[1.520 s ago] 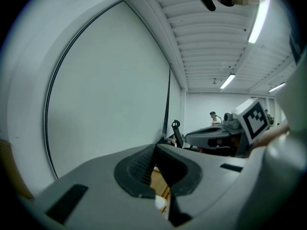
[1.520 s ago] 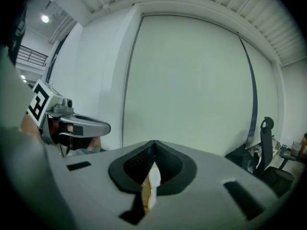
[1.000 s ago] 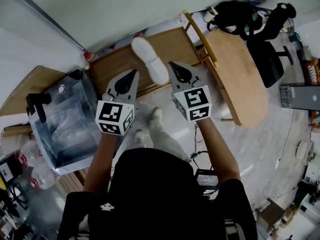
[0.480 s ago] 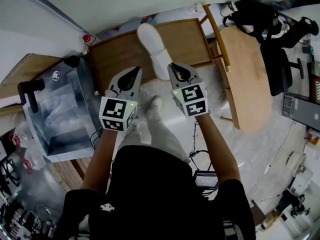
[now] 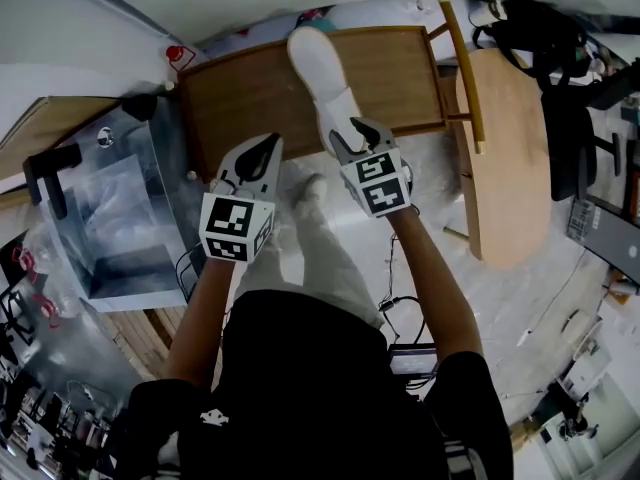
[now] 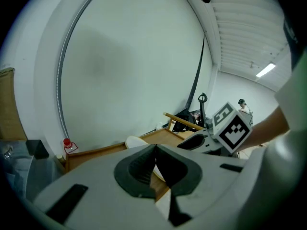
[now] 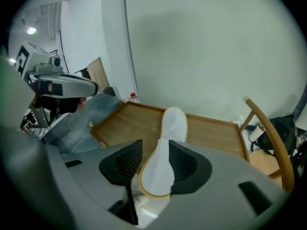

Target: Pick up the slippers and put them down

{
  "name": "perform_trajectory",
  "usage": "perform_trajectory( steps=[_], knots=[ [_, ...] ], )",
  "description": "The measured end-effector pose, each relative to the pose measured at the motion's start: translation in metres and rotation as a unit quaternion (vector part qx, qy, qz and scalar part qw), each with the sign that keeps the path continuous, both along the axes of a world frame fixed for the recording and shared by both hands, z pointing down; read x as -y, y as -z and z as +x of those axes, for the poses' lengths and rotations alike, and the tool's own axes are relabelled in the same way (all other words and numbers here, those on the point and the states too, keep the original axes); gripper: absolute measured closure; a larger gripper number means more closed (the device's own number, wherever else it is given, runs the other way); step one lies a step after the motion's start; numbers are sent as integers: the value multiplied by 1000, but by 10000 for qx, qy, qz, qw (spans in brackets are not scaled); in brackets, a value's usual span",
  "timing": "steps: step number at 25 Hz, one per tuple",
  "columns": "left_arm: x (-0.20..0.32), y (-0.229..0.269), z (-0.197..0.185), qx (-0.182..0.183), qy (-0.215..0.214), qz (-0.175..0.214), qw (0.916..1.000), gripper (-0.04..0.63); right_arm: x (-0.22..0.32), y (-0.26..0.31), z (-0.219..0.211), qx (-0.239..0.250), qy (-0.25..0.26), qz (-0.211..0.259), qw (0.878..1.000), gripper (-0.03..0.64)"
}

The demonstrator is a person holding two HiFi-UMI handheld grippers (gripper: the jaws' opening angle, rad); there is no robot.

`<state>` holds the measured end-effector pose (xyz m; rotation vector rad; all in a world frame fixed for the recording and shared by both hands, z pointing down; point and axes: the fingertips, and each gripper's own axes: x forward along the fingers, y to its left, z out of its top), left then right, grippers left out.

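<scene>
A white slipper [image 5: 322, 86] lies lengthwise on the low wooden table [image 5: 240, 98], its heel end reaching the table's near edge. My right gripper [image 5: 349, 134] is at that heel. In the right gripper view the slipper [image 7: 169, 128] runs away from me, and my right gripper [image 7: 156, 146] has its jaws opening, the heel between them with a gap on the left side. My left gripper [image 5: 266, 150] hovers to the left of the slipper over the table's near edge. In the left gripper view my left gripper [image 6: 154, 152] is shut and holds nothing.
A clear plastic box [image 5: 110, 223] stands left of the table. A wooden chair with a round seat [image 5: 505, 138] is at the right, a black bag [image 5: 545, 28] behind it. The person's feet [image 5: 310, 193] are on the floor just before the table.
Both grippers have come down toward the table. The slipper has sunk with the right gripper onto the wood, and the right jaws have parted around its heel.
</scene>
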<state>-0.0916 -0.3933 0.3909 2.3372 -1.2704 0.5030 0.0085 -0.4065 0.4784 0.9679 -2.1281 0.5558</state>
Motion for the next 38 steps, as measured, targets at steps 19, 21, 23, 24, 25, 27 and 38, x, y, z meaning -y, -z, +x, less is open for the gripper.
perform_trajectory(
  steps=[19,21,23,24,25,27,38],
  knots=[
    [-1,-49,-12,191,78,-406,9990,591,15,-98,4,-811,17,-676,9944,486],
    [-1,-52,-13,205,95,-421,9989,591,15,-100,4,-867,34,-659,9940,511],
    [0,-53,-14,199,101,-419,9989,591,15,-101,6,-960,37,-628,9934,548],
    [0,-54,-14,189,110,-431,9988,591,15,-102,7,-1003,25,-623,9930,557],
    [0,-55,-13,181,116,-442,9988,591,15,-102,9,-1029,6,-620,9928,568],
    [1,-55,-13,173,113,-444,9988,591,16,-102,10,-1038,-42,-597,9928,583],
    [-3,-41,-8,110,-44,-310,9995,591,14,-74,19,-972,-300,-378,9941,604]
  ],
)
